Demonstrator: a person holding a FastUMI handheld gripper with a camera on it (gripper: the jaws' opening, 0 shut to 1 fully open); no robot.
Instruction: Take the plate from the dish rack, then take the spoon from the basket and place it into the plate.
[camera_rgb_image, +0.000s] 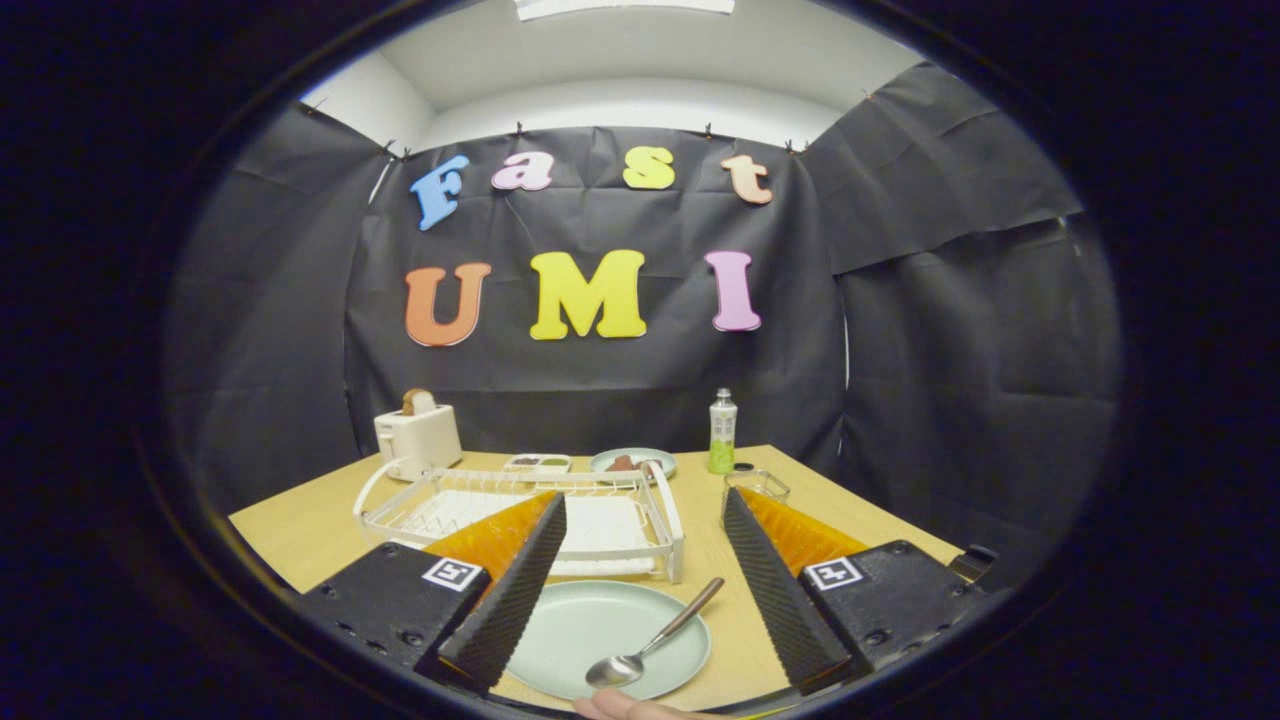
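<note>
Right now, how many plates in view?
2. One pale green plate between the open gripper fingers, in front of the dish rack, with the spoon on it. A second plate with food sits beyond the rack, left of the bottle.

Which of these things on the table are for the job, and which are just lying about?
For the job:
plate, between the open fingers
spoon, lying in the plate
dish rack, just beyond
gripper, holding nothing
wire basket, probably

Just lying about:
toaster
green bottle
small tray
far plate with food
</note>
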